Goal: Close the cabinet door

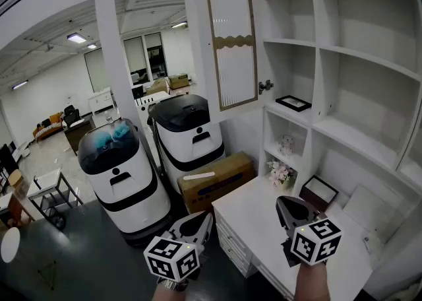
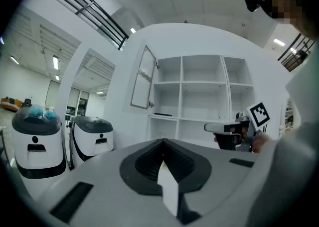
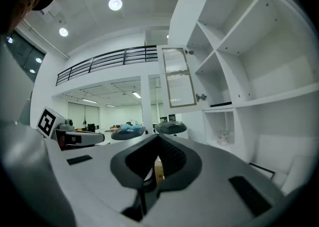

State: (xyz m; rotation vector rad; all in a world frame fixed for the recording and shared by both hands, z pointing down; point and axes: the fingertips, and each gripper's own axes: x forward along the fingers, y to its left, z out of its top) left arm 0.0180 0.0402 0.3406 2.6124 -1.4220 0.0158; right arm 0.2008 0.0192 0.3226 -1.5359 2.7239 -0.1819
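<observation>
Two grippers: my left gripper (image 1: 200, 220) and my right gripper (image 1: 290, 208) both have their jaws pressed together on nothing, and I hold them level and low in front of me.
Door: the cabinet door (image 1: 231, 42) is swung wide open, hinged at the left side of the shelves (image 1: 343, 55), well above and apart from both grippers.
Done: nothing, as far as I can judge; neither gripper touches the door.
Left to do: reach up to the door and push it round until it covers the shelves.
Below: a white desk (image 1: 254, 217) lies under my right gripper.
</observation>
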